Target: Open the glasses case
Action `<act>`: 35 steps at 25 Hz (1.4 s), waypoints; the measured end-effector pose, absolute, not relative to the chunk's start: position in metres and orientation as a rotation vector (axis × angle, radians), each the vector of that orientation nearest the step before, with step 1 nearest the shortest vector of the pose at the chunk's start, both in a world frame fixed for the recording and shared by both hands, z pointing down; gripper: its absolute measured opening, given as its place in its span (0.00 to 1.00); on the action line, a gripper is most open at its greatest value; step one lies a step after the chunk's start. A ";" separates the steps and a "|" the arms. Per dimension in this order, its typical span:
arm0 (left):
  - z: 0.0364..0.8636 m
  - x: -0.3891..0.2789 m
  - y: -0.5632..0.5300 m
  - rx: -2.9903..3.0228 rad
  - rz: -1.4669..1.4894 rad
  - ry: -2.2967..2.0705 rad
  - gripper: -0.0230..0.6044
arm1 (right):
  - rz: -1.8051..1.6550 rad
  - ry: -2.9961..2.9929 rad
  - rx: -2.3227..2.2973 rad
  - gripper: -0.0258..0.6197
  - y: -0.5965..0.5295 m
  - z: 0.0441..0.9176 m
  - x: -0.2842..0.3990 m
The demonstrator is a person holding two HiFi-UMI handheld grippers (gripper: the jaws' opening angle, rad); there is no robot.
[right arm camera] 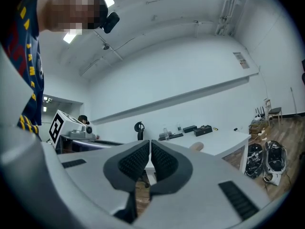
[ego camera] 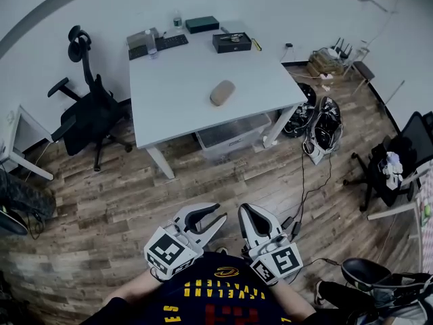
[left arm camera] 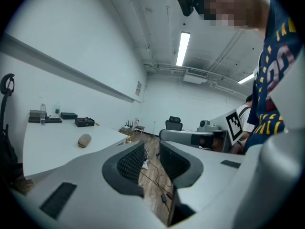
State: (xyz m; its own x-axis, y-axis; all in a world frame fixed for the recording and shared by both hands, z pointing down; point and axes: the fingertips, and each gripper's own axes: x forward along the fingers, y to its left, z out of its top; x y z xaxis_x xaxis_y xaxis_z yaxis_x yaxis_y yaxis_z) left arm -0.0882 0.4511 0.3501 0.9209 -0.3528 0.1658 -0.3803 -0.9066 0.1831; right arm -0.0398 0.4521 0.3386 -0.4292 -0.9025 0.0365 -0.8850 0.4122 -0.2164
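Observation:
A tan oval glasses case [ego camera: 222, 92] lies closed on the white table [ego camera: 183, 107], seen small in the left gripper view [left arm camera: 84, 140] and half hidden behind a jaw in the right gripper view [right arm camera: 196, 147]. Both grippers hang close to my body, over the wooden floor and far from the table. My left gripper [ego camera: 218, 216] is open with nothing between its jaws [left arm camera: 151, 157]. My right gripper [ego camera: 243, 212] is shut and empty [right arm camera: 150, 151].
On the table's far side are a keyboard [ego camera: 161, 45], a dark green box [ego camera: 201, 24] and an open black box [ego camera: 232, 42]. A clear bin [ego camera: 230, 135] sits under the table. A black office chair [ego camera: 84, 110] stands left; bags and cables [ego camera: 321, 124] lie right.

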 end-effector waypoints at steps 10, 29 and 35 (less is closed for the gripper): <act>0.344 -0.103 0.369 2.874 0.141 -0.475 0.21 | -0.322 2.558 -1.699 0.08 0.373 0.334 -0.057; 0.377 -0.133 0.293 2.761 0.081 -0.343 0.21 | -0.464 2.644 -1.808 0.08 0.295 0.360 -0.098; 0.376 -0.129 0.268 2.777 0.093 -0.409 0.21 | -0.457 2.654 -1.746 0.08 0.266 0.361 -0.090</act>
